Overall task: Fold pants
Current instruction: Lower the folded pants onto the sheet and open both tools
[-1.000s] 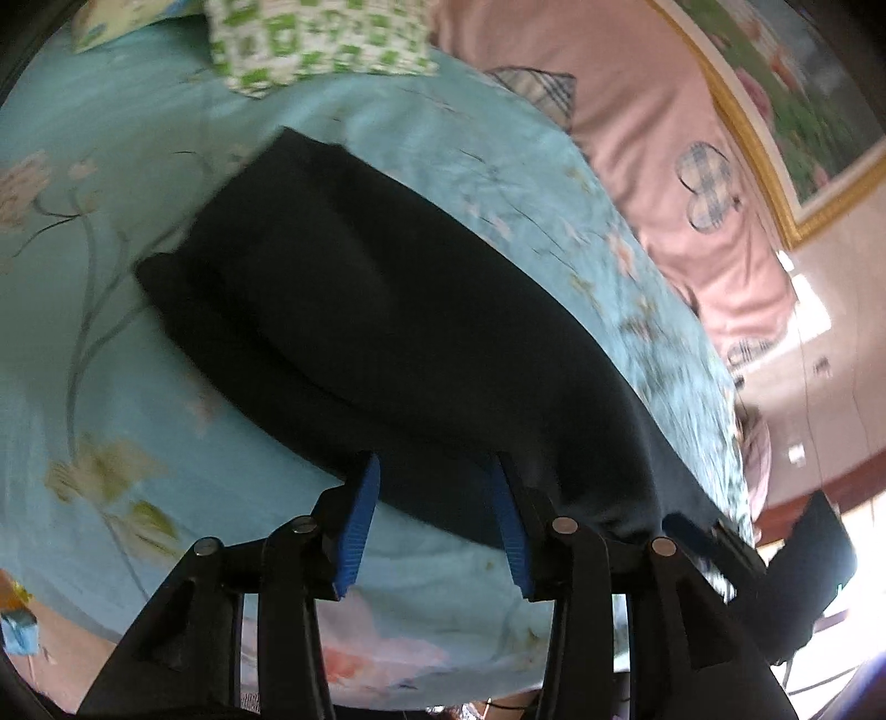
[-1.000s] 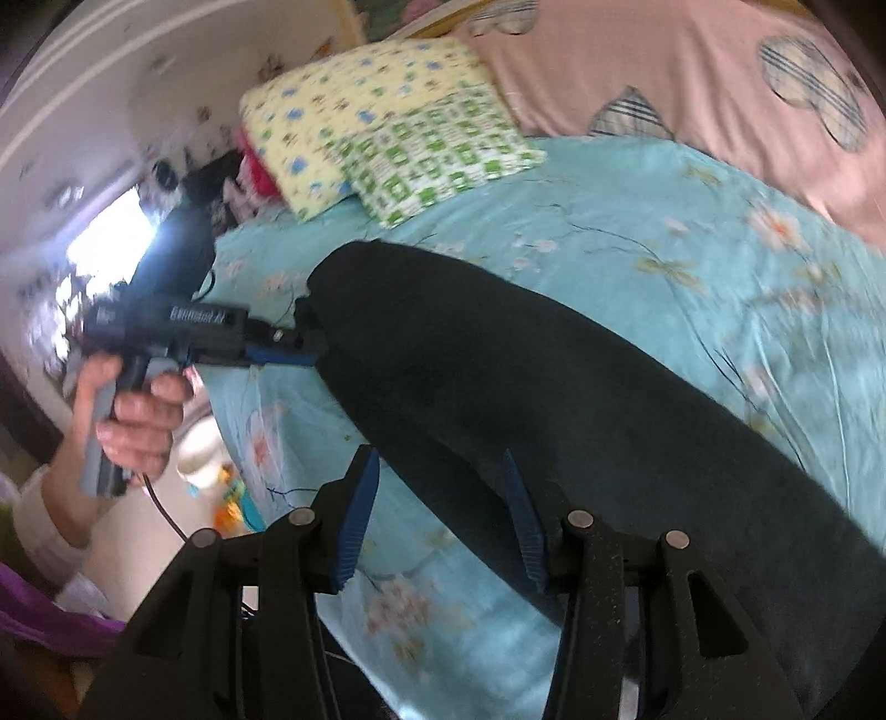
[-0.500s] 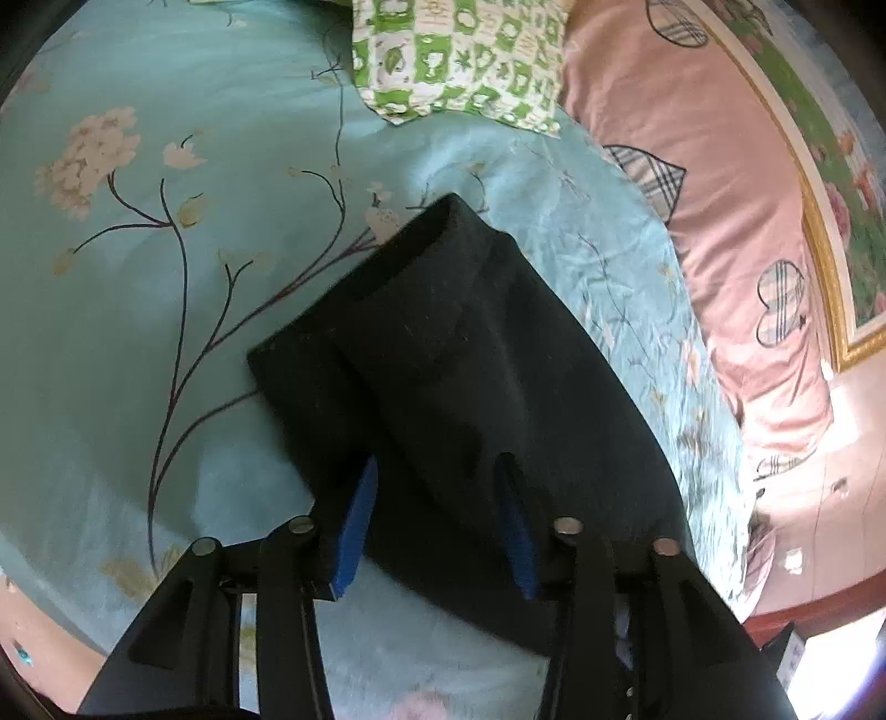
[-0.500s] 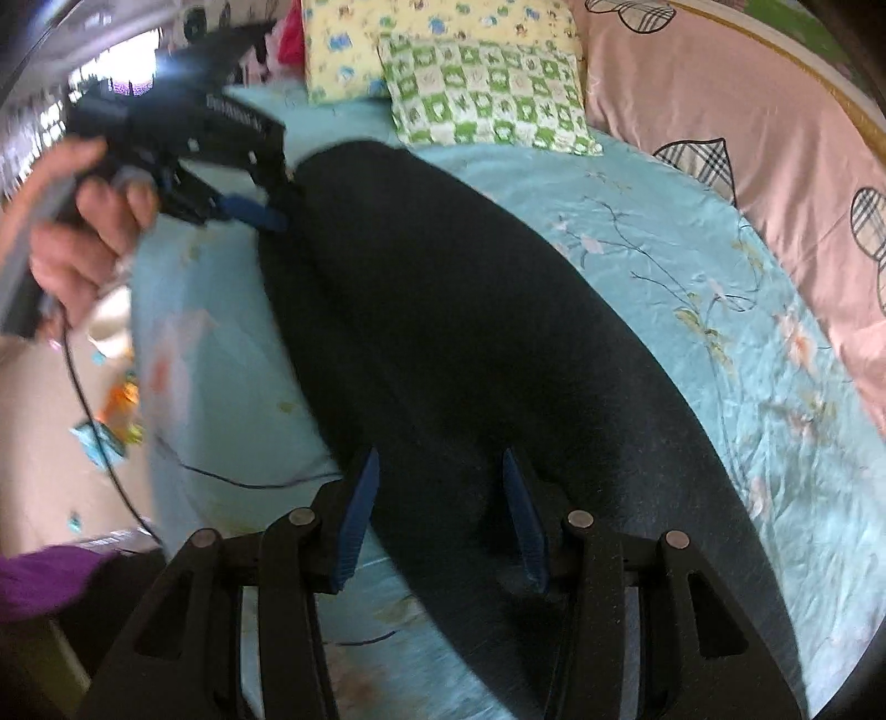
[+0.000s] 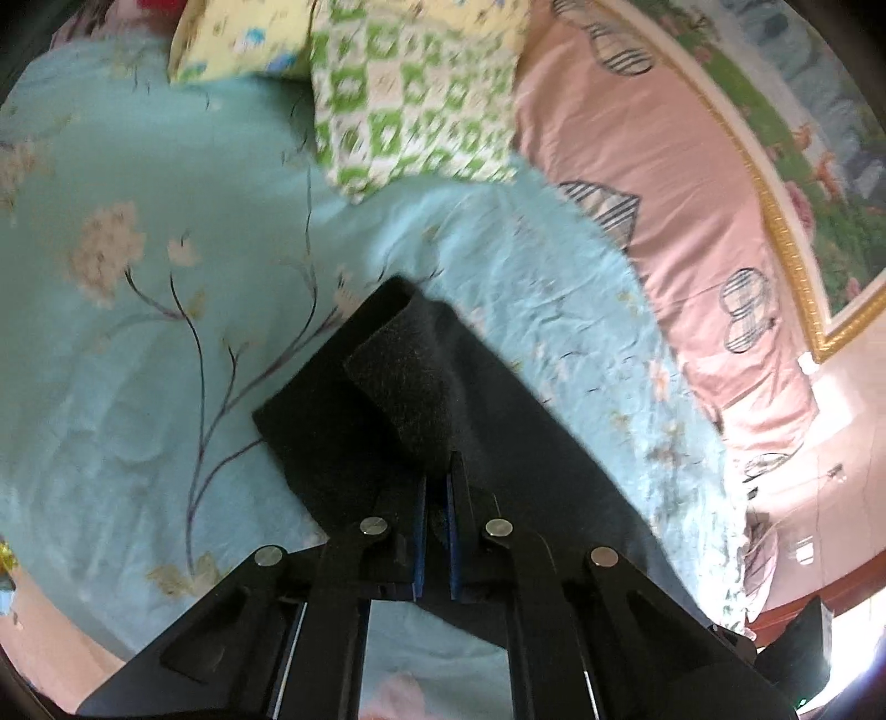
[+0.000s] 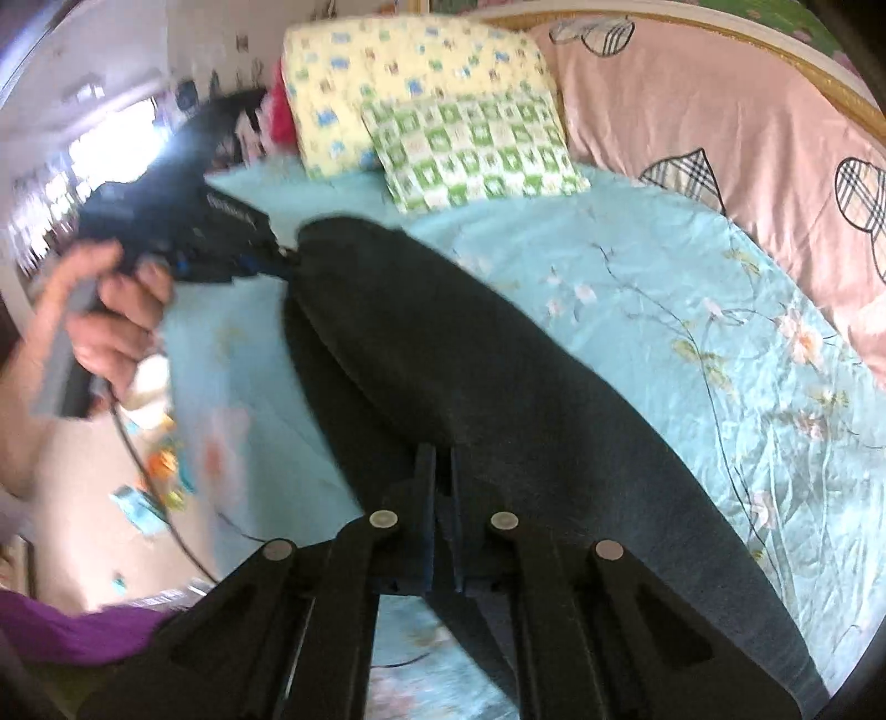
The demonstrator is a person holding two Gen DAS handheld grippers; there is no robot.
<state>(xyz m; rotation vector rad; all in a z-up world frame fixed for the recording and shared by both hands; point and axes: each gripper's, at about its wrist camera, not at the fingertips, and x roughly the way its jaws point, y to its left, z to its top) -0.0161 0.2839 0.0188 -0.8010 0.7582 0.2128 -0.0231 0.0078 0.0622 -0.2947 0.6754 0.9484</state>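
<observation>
The black pants (image 5: 443,421) (image 6: 498,399) are lying lengthwise on the bed (image 5: 166,387) (image 6: 692,310), on its turquoise floral sheet, with the near edge of the fabric lifted off the sheet at both ends. In the left wrist view, a folded flap of cloth is rising from the pants straight into the left tongs (image 5: 438,487). In the right wrist view, the upper layer is arching above a lower layer, and the right tongs (image 6: 440,471) are pinching its edge.

Both tongs are now closed on the pants fabric; half a second ago, each pair was standing apart over the cloth with its blue pads clearly separated. The left tongs (image 6: 271,260), held in the person's left hand (image 6: 111,321), are also showing in the right wrist view, clamped on the far end of the pants.

Beyond the pants, a green checked pillow (image 5: 415,94) (image 6: 476,149) is resting against a yellow pillow (image 5: 243,39) (image 6: 410,72). A pink quilt (image 5: 664,194) (image 6: 720,111) is lying along the far side of the bed.
</observation>
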